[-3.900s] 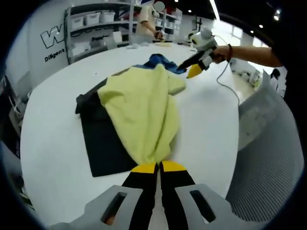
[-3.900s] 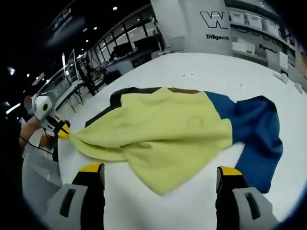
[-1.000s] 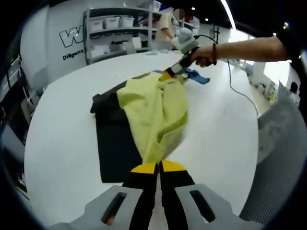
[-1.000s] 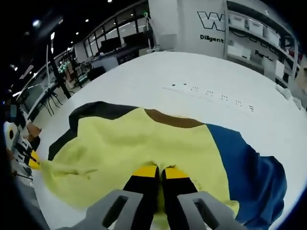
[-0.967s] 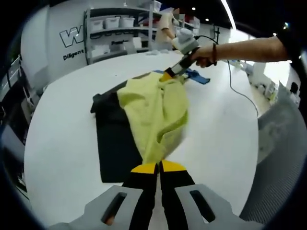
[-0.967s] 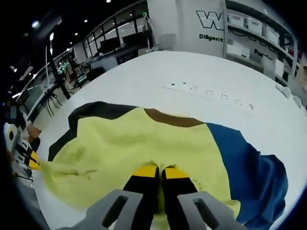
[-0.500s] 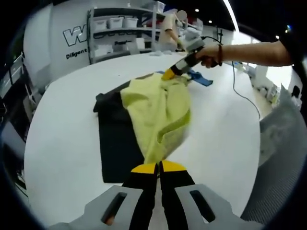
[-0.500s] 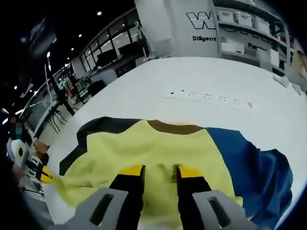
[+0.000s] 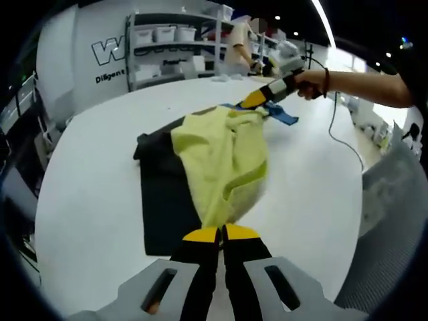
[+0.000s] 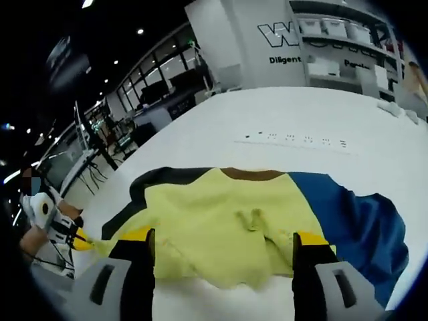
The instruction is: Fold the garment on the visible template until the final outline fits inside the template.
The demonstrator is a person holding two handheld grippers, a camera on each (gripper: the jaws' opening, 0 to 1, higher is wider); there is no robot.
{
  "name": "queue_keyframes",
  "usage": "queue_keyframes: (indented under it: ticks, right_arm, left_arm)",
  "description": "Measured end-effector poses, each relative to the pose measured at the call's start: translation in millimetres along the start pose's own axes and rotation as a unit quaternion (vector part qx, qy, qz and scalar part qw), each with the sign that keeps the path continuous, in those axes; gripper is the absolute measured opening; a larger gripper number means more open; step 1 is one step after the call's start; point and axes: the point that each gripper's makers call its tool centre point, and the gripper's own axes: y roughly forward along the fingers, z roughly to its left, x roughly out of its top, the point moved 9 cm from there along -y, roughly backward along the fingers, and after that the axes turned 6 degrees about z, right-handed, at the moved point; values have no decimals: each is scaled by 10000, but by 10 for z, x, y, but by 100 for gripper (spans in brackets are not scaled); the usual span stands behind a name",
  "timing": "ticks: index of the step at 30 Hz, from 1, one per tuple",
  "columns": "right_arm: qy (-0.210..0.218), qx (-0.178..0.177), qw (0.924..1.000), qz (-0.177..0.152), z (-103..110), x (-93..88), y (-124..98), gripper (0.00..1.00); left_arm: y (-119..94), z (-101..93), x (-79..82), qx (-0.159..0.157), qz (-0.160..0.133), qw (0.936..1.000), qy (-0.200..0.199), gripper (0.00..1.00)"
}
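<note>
Garment [image 9: 221, 160] lying partly over the dark template [image 9: 160, 194] on a white round table [image 9: 87, 200]. In the left gripper view the left gripper [image 9: 221, 233] has its yellow-tipped jaws pressed together on the near yellow edge of the garment. In the right gripper view the right gripper [image 10: 222, 239] stands with jaws wide apart and nothing between them; a second ago they were pinched on the yellow fabric, and half a second ago they were parting. The cloth has thus been let go at the far end and has settled there in a small pucker. The released edge appears to lie on the template, so one fold looks placed. The blue part [image 10: 364, 227] spreads beyond the yellow onto bare table, so the outline probably does not yet fit.

The garment is soft knit-looking cloth, yellow with a brown collar band [image 10: 253, 174], rumpled in loose ridges. The template is a flat, matte black rectangle. The table is smooth and glossy white. Shelves [image 9: 174, 47] with white bins stand behind, and a cable [image 9: 338, 127] trails from the right gripper [image 9: 267, 95] seen across the table in the left gripper view.
</note>
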Motion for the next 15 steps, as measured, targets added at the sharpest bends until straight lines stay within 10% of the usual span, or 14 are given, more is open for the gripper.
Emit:
queue_keyframes:
  ticks: [15]
  right_arm:
    - [-159,130,9997,146,22,-333,-114,67]
  left_arm:
    - [-20,-23,-5,25,-27,10000,-40,2]
